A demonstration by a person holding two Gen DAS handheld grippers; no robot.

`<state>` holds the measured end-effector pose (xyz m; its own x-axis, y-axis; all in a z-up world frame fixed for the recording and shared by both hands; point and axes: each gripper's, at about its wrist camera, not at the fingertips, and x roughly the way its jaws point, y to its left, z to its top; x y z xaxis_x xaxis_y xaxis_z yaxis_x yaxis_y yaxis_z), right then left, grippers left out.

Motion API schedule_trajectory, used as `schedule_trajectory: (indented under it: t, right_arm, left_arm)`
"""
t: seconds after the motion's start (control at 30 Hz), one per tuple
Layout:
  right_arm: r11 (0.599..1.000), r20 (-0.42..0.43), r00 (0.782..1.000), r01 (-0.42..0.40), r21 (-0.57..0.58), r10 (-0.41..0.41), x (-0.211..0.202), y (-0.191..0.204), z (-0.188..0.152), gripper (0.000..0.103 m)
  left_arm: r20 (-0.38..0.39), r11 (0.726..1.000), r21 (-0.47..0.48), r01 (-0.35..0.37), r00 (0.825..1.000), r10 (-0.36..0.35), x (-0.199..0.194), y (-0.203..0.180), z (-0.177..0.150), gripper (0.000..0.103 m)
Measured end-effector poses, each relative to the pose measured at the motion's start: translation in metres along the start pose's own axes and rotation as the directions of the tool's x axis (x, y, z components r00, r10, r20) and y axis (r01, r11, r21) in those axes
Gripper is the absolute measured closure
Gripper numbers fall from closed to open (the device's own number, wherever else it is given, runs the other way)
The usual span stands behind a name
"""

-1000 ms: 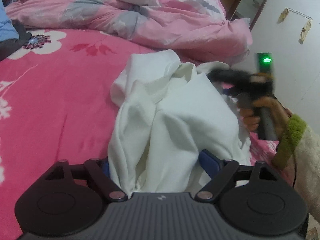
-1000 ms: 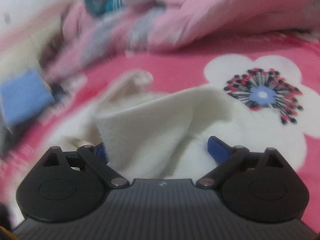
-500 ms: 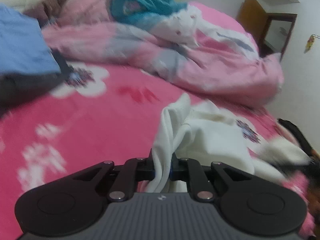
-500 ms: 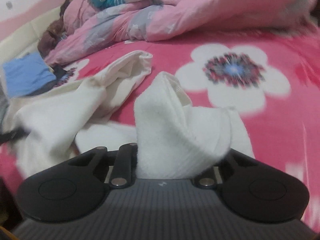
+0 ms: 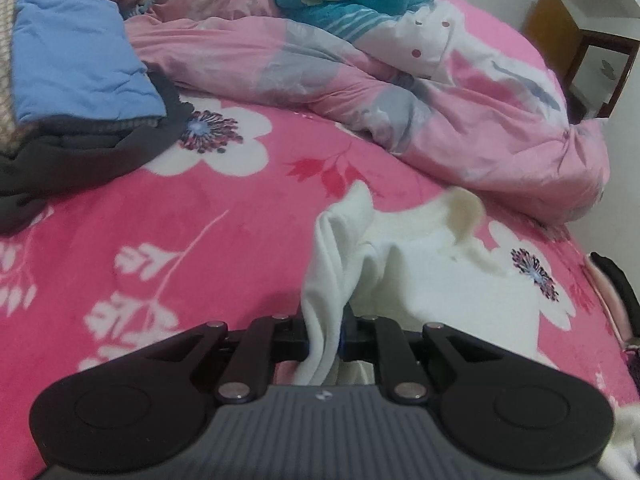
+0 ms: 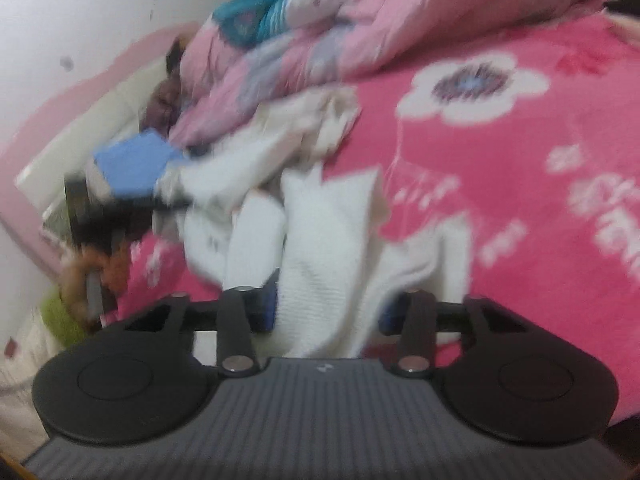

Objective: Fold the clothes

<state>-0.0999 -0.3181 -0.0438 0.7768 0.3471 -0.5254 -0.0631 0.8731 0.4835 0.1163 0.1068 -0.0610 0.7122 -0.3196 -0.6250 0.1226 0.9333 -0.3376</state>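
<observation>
Left wrist view: the left gripper [image 5: 325,340] is pinched tight on an edge of the white garment [image 5: 432,280], which trails right across the pink bed [image 5: 160,220].

Right wrist view — blurred: the right gripper [image 6: 328,312], jaws partly apart, has white cloth [image 6: 328,240] bunched between them. Likely spreading or carrying a fold; next, both ends need tension and alignment.

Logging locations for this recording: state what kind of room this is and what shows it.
Most likely a home bedroom. A pink floral blanket covers a bed, a rumpled pink duvet lies at its far side, and folded clothes are stacked on the bed.
</observation>
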Motion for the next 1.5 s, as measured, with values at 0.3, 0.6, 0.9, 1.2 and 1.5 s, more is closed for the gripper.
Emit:
schedule_trajectory:
  t: [0.3,0.6,0.9,1.2,1.5]
  right_arm:
    - [0.995,0.17,0.983,-0.061,-0.083,0.074,-0.007,-0.013,0.089,0.02]
    - [0.975,-0.129,0.989,-0.097,-0.201,0.072,0.219,0.017,0.181,0.012]
    - [0.977,-0.159,0.983,-0.121,-0.177,0.093,0.289,0.033,0.15,0.012]
    - [0.987,-0.101,0.989,-0.12,-0.11,0.109,0.306,0.041,0.122,0.079]
    - [1.0,0.222,0.975,0.011,-0.017,-0.007,0.203,0.014,0.127,0.08]
  left_arm:
    - [-0.025,1.0,-0.024,0.011,1.0,-0.012,0.004,0.02,-0.022,0.082]
    - [-0.003,0.995,-0.071,0.075,0.997,-0.075,0.006,0.038,-0.034,0.071]
    - [0.048,0.996,-0.035,0.082,0.996,-0.08,0.009,0.038,-0.04,0.07]
    - [0.116,0.999,0.052,0.011,0.993,-0.017,0.001,0.019,-0.032,0.09]
    - [0.198,0.961,0.265,0.08,0.971,-0.135,0.016,-0.049,0.033,0.091]
